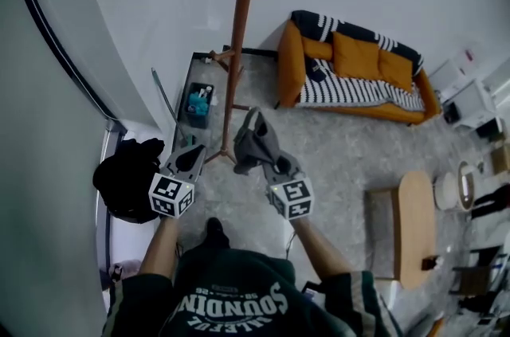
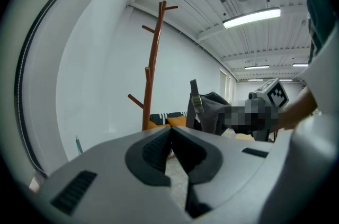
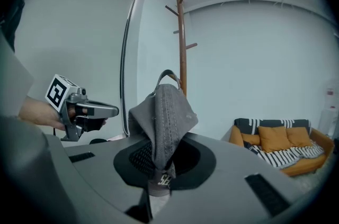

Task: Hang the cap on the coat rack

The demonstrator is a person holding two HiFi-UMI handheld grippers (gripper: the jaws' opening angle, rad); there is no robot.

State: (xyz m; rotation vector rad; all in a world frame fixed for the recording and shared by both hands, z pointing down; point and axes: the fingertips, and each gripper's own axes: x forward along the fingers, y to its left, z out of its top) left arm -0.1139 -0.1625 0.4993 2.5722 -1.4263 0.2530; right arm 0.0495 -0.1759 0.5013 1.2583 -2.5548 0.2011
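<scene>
Right tool (image 3: pixel 159 164) is clenched on the cap (image 3: pixel 164 112), pinching it at the folded rim. The cap stands up out of the jaws in mid-air, short of the rack (image 1: pixel 239 41) and not touching it. Left tool (image 2: pixel 170 135) has its jaws together with nothing between them, and it is held level beside the right one.

Clearance: the rack stands close to the curved wall (image 1: pixel 119 33), with its pegs sticking out at several heights. The floor (image 1: pixel 327 144) between the person and the rack base is open. The sofa (image 1: pixel 358 72) sits right of the rack, apart from it. A low tabletop (image 1: pixel 418 228) is further right, well clear. A black bundle (image 1: pixel 127 176) lies at the wall, just left of the left tool.

Containers: a small bin (image 1: pixel 198 104) sits beside the rack base holding a few small items, too small to identify.
</scene>
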